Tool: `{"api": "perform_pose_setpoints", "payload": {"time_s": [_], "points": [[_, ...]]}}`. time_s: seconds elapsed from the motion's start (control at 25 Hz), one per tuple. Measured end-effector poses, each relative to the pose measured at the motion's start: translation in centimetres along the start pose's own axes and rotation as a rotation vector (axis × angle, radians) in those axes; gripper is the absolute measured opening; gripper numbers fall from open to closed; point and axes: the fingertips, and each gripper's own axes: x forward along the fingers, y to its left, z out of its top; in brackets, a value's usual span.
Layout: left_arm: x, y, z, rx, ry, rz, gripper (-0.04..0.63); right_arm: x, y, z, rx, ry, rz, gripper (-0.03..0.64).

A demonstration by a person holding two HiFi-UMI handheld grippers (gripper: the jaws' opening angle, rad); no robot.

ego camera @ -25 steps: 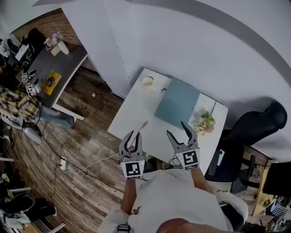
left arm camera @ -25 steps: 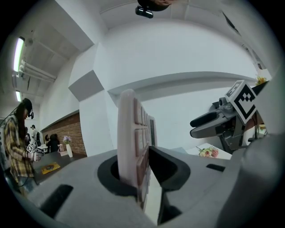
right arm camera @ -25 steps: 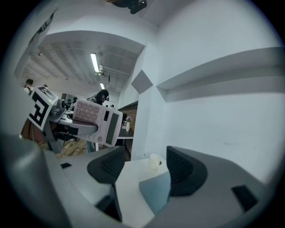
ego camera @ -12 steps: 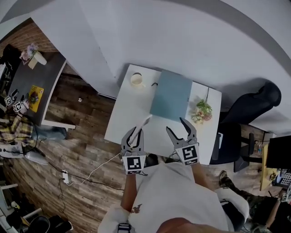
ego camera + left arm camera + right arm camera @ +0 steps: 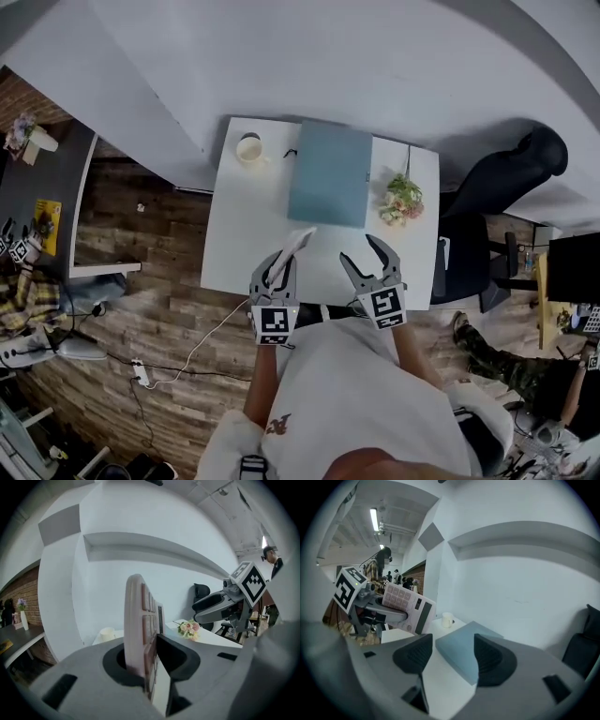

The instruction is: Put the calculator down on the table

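The calculator [image 5: 293, 247] is pale pink with rows of keys and a dark display. My left gripper [image 5: 275, 274] is shut on its lower end and holds it above the white table's [image 5: 234, 253] near edge. In the left gripper view the calculator [image 5: 138, 625] stands edge-on between the pads. In the right gripper view the calculator [image 5: 405, 606] shows its key face at the left. My right gripper [image 5: 360, 254] hangs beside it to the right. Its jaws are closing with nothing between them [image 5: 452, 656].
A blue-grey flat book or folder [image 5: 330, 186] lies in the middle of the table. A white cup [image 5: 248, 148] stands at the far left corner and a small bunch of flowers [image 5: 398, 199] at the right. A black chair [image 5: 497, 187] stands right of the table.
Both grippers have come down toward the table's near edge, the left one still holding the calculator. The right gripper's jaws stand narrower than before.
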Motion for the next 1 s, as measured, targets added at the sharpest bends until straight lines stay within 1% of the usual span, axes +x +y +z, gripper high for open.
{"api": "perform_pose_setpoints", "payload": {"time_s": [0.2, 0.76, 1.0], "points": [[1.1, -2.1, -1.7, -0.033, 0.042, -0.047, 0.084, -0.6, -0.6, -2.6, 0.019, 0.041, 0.004, 0.279], [4.2, -6.6, -6.1, -0.113, 0.152, -0.159, 0.084, -0.6, -0.7, -8.5, 0.037, 0.14, 0.054, 0.275], [5.3, -8.1, -7.6, -0.156, 0.196, -0.194, 0.084, -0.5, -1.0, -10.6, 0.014, 0.197, 0.077, 0.272]]}}
